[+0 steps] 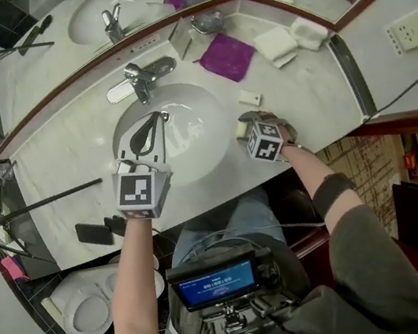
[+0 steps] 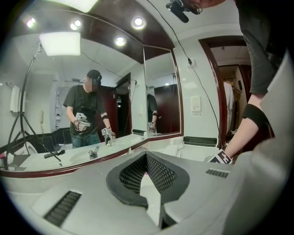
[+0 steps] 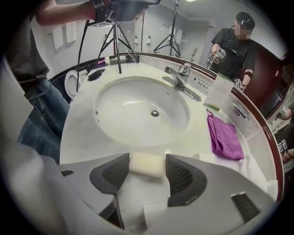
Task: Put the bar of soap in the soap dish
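right gripper (image 3: 147, 160) jaws wide, pads on the bar of soap (image 3: 146, 166) by the basin's (image 3: 138, 110) near rim | lifted or resting: unclear | head view hides soap under that gripper | left gripper (image 2: 146, 157) jaws together, empty, facing mirror (image 2: 69, 105)

The head camera looks steeply down from above the person onto the bench (image 1: 58, 173) and its basin (image 1: 185, 122). The camera on the right gripper (image 3: 147, 161) sits low and close over the bench's front edge, facing across that same basin and the tap (image 3: 180, 75) toward the mirror (image 3: 216, 27). The camera on the left gripper (image 2: 146, 158) looks nearly level along its jaws at that mirror.
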Available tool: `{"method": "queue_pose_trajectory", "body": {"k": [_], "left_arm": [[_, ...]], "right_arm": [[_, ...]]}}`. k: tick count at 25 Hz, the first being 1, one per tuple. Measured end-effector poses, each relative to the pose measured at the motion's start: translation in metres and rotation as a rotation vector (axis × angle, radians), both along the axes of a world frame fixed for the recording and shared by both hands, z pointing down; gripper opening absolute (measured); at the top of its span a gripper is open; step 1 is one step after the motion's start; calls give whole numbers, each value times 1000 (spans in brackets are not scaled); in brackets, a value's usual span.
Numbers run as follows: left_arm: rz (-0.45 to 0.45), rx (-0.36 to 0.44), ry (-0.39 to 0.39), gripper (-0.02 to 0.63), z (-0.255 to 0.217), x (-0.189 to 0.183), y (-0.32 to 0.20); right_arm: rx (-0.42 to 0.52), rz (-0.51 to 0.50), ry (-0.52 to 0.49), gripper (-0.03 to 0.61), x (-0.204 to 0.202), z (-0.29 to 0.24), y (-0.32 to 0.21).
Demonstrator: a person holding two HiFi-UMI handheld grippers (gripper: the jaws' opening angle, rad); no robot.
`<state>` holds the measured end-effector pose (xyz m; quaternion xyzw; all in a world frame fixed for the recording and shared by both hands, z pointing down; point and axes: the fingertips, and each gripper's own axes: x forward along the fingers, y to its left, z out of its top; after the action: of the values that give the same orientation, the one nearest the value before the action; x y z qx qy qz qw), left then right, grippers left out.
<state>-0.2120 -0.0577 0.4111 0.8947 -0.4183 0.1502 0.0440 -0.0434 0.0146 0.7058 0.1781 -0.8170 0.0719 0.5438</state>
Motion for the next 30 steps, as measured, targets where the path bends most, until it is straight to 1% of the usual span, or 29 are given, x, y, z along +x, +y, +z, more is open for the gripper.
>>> {"method": "queue_pose_trajectory", "body": {"k": [3, 7, 11, 13, 17, 19, 21, 22, 24, 26, 28, 29, 30], "left_arm": [[-18, -7, 7, 0, -1, -2, 2], [-22, -4, 7, 0, -2, -3, 6], [19, 18, -18, 0, 3, -7, 11], [18, 26, -26, 0, 3, -11, 13], [-20, 20, 9, 0, -5, -13, 15], [-10, 22, 10, 0, -6, -13, 17], [11, 34, 1, 0, -5, -13, 20], [17, 42, 0, 0, -6, -13, 21], [5, 45, 16, 0, -11, -14, 23], [-17, 39, 42, 0, -18, -13, 26], [-16, 39, 54, 0, -21, -11, 28], [-13, 41, 57, 0, -23, -11, 29], [-9, 45, 58, 0, -24, -11, 30]], "right_arm": [[-8, -20, 8, 264, -1, 6, 5], [-23, -23, 11, 288, -1, 11, 7], [-10, -34, 20, 288, 0, 7, 5], [-3, -40, 21, 288, -1, 2, 5], [6, -63, 28, 288, -2, -10, 8], [5, -70, 24, 285, -4, -18, 10], [8, -70, 16, 254, -5, -29, 11], [19, -67, 13, 229, -5, -36, 10], [59, -66, 17, 181, -5, -53, 5], [105, -77, 41, 112, -2, -74, -1], [139, -89, 72, 45, 1, -95, -5], [150, -96, 89, 24, 3, -105, -6], [158, -104, 106, 20, 5, -114, -6]]}}
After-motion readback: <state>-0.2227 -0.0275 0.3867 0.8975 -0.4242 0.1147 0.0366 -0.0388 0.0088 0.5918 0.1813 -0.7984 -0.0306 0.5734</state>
